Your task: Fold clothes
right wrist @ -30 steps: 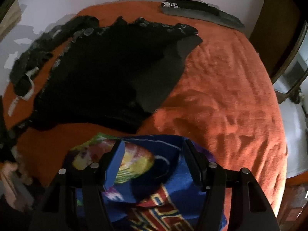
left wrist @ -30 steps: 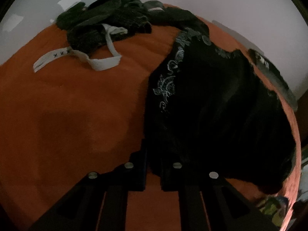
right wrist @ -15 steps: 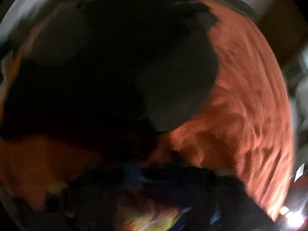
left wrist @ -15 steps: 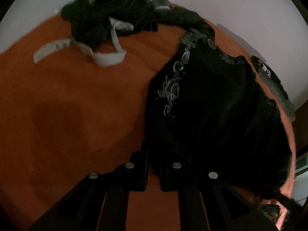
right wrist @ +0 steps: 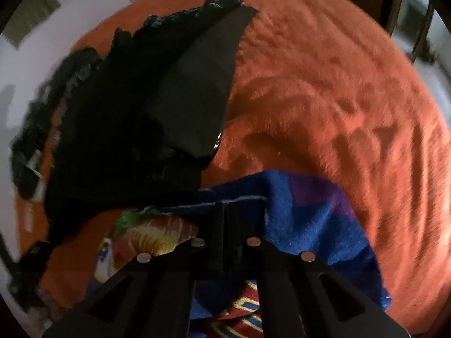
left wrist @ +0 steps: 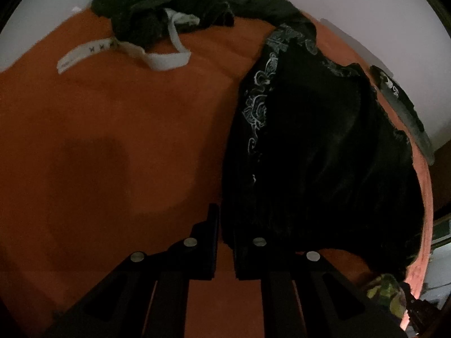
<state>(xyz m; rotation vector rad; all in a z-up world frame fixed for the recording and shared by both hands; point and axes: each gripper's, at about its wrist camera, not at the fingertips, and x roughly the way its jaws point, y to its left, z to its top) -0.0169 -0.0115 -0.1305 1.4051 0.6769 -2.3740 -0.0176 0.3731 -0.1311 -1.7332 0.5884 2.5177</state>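
1. Across the right half of the left wrist view, a black garment (left wrist: pixel 324 155) with pale scrollwork along its edge lies spread on an orange bed cover (left wrist: pixel 112 140).
2. At lower centre, the left gripper (left wrist: pixel 225 242) has its jaws drawn close together, pinching the garment's near hem.
3. Upper left of that frame, a heap of dark clothes (left wrist: pixel 169 8) trails a white strap (left wrist: pixel 146 56).
4. At lower centre of the right wrist view, the right gripper (right wrist: pixel 225 225) has its jaws pressed together on the edge of a blue patterned blanket (right wrist: pixel 310 214).
5. Upper left there, the black garment (right wrist: pixel 126 112) lies flat, its near edge touching the blanket.
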